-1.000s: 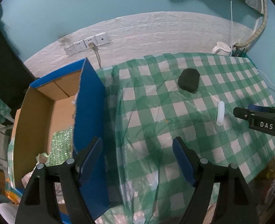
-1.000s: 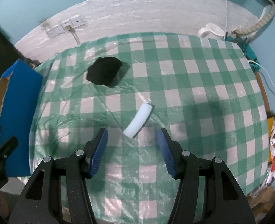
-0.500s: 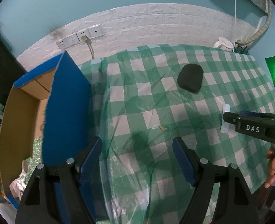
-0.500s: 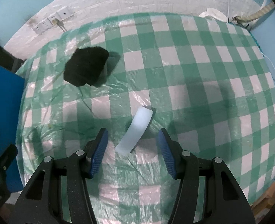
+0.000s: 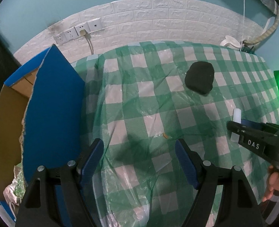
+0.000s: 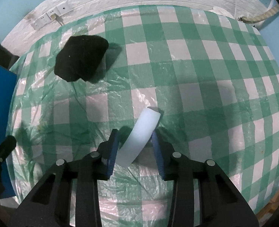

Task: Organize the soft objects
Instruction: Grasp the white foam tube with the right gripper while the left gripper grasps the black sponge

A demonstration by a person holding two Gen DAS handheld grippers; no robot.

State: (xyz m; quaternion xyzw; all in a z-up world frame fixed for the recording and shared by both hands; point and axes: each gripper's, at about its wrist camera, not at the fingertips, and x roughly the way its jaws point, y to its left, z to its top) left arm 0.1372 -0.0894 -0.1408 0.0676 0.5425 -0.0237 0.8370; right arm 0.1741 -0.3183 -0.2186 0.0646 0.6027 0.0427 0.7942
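While a second ago the right gripper (image 6: 135, 145) hung above the table with its jaws well clear of the white foam strip (image 6: 139, 138), it now sits lower and its jaws are closing, the strip slanting between the blue pads (image 6: 112, 151) with its lower left end against the left pad; whether the right pad touches it is hard to make out. From left, a blue-faced cardboard box (image 5: 52, 102) stands at the table's left edge, its interior largely cut off. Next comes the left gripper (image 5: 139, 160), which has also dropped; it is angled steeply down over the green-and-white checked tablecloth (image 5: 131, 102) under clear plastic, jaws wide apart with nothing between them. A black soft lump (image 5: 199, 79) lies farther back toward the wall, apart from both grippers. At far right in the left wrist view, the right gripper's black body hides most of the strip, and only fingertips of the person's hand (image 5: 277, 183) show at the frame's edge.
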